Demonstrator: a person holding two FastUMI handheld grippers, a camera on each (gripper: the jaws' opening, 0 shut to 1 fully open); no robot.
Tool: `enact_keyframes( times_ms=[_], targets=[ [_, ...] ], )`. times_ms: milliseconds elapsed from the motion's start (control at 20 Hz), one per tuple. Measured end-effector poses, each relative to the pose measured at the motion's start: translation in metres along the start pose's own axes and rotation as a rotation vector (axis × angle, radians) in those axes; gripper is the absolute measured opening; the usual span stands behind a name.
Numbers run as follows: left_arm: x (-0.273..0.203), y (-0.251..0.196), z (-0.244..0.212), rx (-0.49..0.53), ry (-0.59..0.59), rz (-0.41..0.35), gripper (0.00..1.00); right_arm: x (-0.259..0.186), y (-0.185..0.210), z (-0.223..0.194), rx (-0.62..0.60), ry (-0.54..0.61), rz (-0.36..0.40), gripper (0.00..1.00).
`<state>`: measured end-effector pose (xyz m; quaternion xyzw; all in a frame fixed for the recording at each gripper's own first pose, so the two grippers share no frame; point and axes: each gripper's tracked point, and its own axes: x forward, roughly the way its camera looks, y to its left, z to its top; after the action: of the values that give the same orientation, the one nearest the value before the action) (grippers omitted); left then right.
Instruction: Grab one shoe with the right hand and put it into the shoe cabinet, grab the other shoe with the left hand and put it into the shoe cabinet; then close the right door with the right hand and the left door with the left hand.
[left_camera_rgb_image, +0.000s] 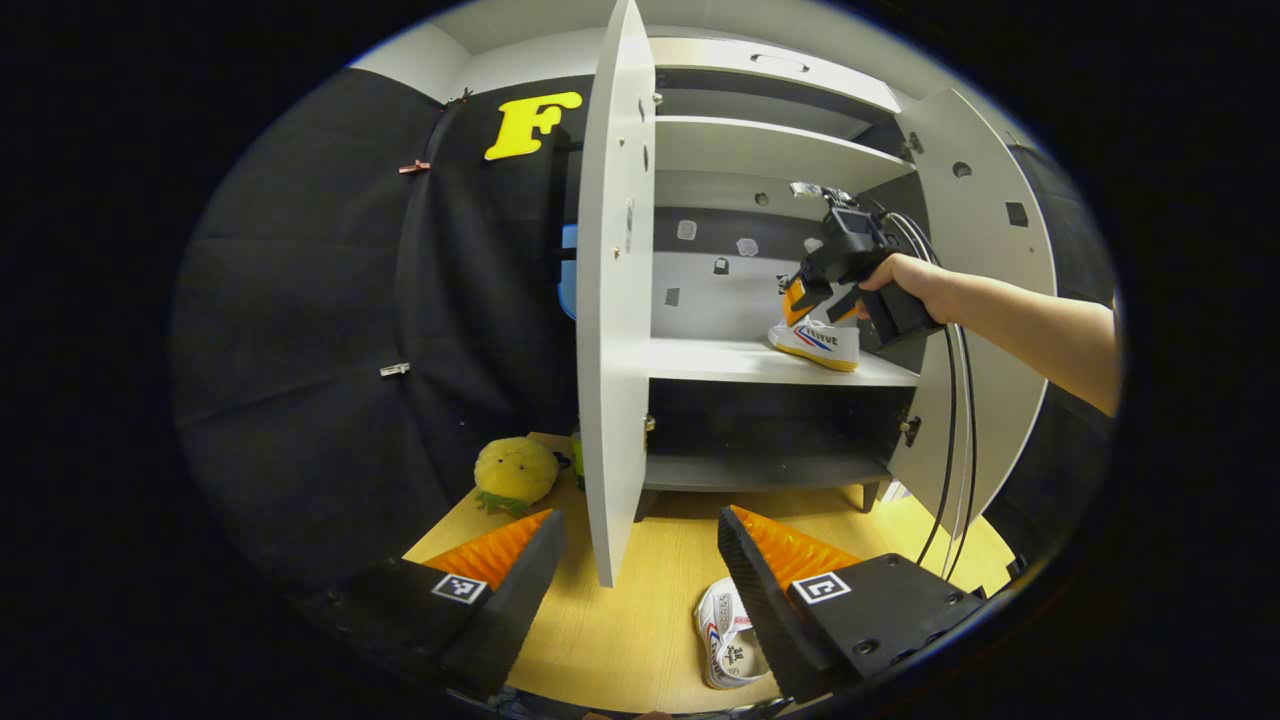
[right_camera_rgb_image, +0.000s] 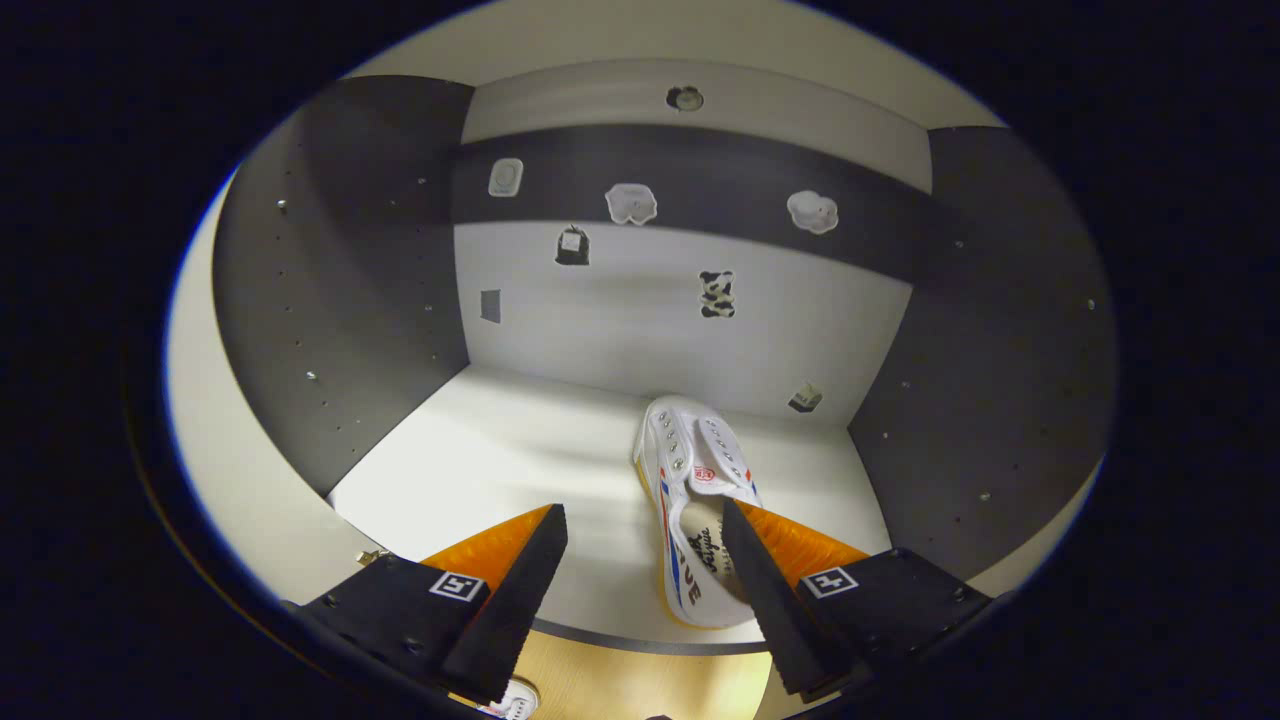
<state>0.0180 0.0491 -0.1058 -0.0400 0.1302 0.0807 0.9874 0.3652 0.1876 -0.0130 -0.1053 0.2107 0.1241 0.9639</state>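
Note:
A white canvas shoe (right_camera_rgb_image: 690, 470) with red and blue stripes lies on the cabinet's middle shelf (right_camera_rgb_image: 500, 450), toe toward the back wall. My right gripper (right_camera_rgb_image: 645, 530) is open just above its heel, one finger over the shoe's opening. In the left gripper view that shoe (left_camera_rgb_image: 818, 345) sits at the shelf's right end, with the right gripper (left_camera_rgb_image: 815, 312) and a person's hand right over it. The other shoe (left_camera_rgb_image: 728, 635) lies on the wooden floor, partly behind a finger of my open left gripper (left_camera_rgb_image: 640, 515). The left door (left_camera_rgb_image: 612, 300) and right door (left_camera_rgb_image: 985, 300) stand open.
A yellow plush toy (left_camera_rgb_image: 515, 470) sits on the floor left of the cabinet. Black cables (left_camera_rgb_image: 950, 450) hang from the right gripper in front of the right door. Small stickers (right_camera_rgb_image: 630, 203) dot the cabinet's back wall. The left door's lower edge hangs just ahead of my left gripper.

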Motion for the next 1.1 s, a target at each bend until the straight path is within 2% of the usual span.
enact_keyframes(
  times_ms=[200,350,500,700,900,1100],
  targets=[
    [-0.007,-0.010,-0.018,0.043,0.006,-0.067,0.95,-0.066,0.003,0.006,-0.025,-0.111,0.021,0.99],
    [-0.007,-0.017,-0.046,0.045,0.043,-0.124,0.95,-0.118,0.005,-0.015,0.028,-0.195,0.016,0.98],
    [-0.001,-0.027,-0.085,0.015,0.112,-0.204,0.95,-0.156,0.008,-0.066,0.135,-0.231,0.001,0.98],
    [0.011,-0.027,-0.147,0.031,0.239,-0.270,0.95,-0.195,0.006,-0.153,0.138,-0.214,-0.057,0.98],
    [0.034,-0.038,-0.188,0.014,0.329,-0.332,0.95,-0.233,0.010,-0.237,0.163,-0.151,-0.086,0.98],
    [0.052,-0.062,-0.220,0.014,0.421,-0.381,0.96,-0.268,0.013,-0.316,0.191,-0.031,-0.118,0.99]
  ],
)
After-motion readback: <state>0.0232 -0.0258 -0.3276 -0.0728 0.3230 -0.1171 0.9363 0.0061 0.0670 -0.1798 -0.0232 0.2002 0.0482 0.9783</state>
